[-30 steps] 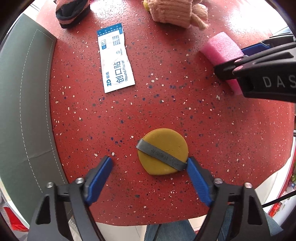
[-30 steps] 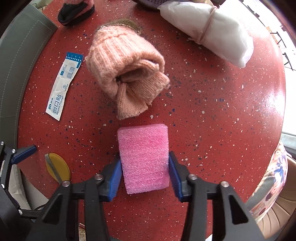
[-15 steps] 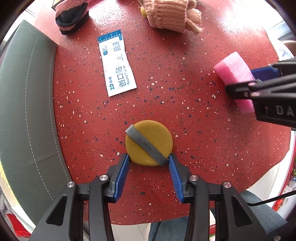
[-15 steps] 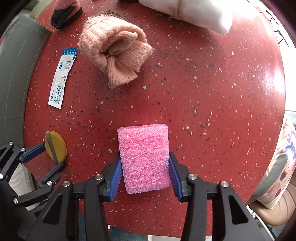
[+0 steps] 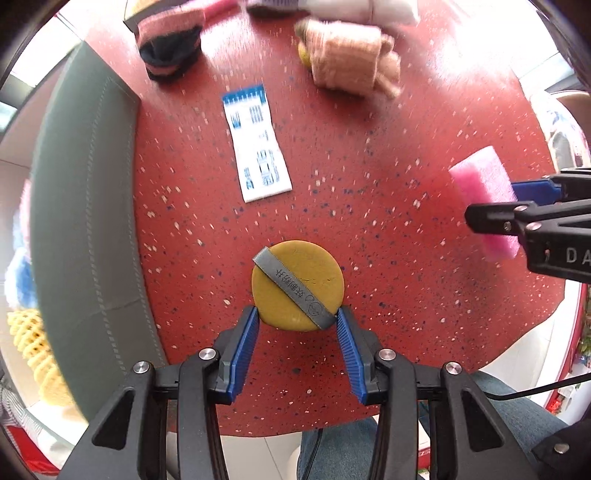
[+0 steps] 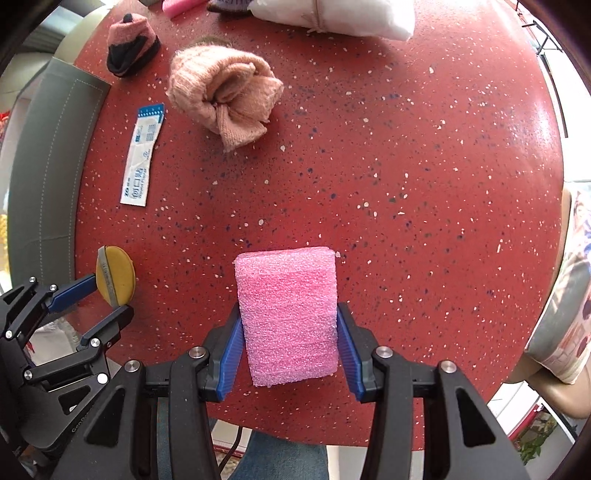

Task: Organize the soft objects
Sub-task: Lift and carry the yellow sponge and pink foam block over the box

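Note:
My left gripper is shut on a round yellow sponge pad with a grey strap, held above the red speckled table. It also shows in the right wrist view. My right gripper is shut on a pink foam block, which also shows in the left wrist view. A rolled peach knit sock and a pink-and-black sock lie farther back.
A blue-and-white plaster packet lies left of the middle. A white bundle tied with a band sits at the far edge. A grey chair back borders the table's left side. A cushion is at right.
My left gripper closed on the yellow pad and lifted it. Both grippers rose and pulled back, so the table looks farther away. The right gripper kept its hold on the pink foam.

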{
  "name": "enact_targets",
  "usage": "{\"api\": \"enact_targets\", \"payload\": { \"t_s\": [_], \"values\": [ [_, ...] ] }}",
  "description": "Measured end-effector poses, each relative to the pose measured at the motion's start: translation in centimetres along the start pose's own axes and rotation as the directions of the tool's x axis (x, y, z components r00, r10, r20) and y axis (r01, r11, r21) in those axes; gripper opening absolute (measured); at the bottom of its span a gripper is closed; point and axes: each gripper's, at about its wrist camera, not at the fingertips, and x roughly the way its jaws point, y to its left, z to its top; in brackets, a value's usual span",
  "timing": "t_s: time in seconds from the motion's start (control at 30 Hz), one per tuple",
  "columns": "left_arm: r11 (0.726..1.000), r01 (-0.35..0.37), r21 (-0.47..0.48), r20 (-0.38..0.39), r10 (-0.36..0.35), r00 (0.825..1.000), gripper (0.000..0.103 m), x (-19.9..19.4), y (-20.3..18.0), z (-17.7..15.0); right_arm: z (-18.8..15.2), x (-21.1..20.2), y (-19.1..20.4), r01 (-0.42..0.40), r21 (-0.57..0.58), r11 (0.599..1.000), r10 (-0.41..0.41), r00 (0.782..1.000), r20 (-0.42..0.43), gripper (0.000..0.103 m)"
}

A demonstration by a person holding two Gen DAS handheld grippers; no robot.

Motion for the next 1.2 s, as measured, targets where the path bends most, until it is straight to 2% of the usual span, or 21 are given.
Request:
{"api": "enact_targets", "payload": {
  "t_s": [0.37, 0.53, 0.63, 0.93, 1.2],
  "values": [
    [0.999, 0.009, -0.053, 0.134, -0.002, 0.991, 0.045, -6.0, 2.9, 0.4, 1.9, -4.8, 2.9, 0.024, -0.069, 0.997, -0.018, 0.995, 0.1, 0.051],
    [0.992, 0.028, -0.12, 0.2, -0.004, 0.98, 0.045, -8.6, 5.9, -0.1, 2.8, -7.0, 5.2, 0.041, -0.12, 0.992, -0.024, 0.99, 0.141, 0.051],
    [0.985, 0.039, -0.167, 0.231, 0.001, 0.973, 0.045, -10.0, 7.5, -0.3, 4.4, -8.1, 8.5, 0.055, -0.156, 0.986, -0.03, 0.986, 0.163, 0.051],
    [0.946, 0.071, -0.317, 0.285, 0.023, 0.958, 0.045, -10.9, 13.3, -2.3, 6.8, -9.6, 15.1, 0.1, -0.284, 0.954, -0.043, 0.979, 0.201, 0.051],
    [0.892, 0.076, -0.446, 0.302, 0.07, 0.951, 0.045, -10.7, 17.5, -3.7, 7.7, -10.2, 21.0, 0.136, -0.405, 0.904, -0.052, 0.976, 0.213, 0.051]
  ]
}}
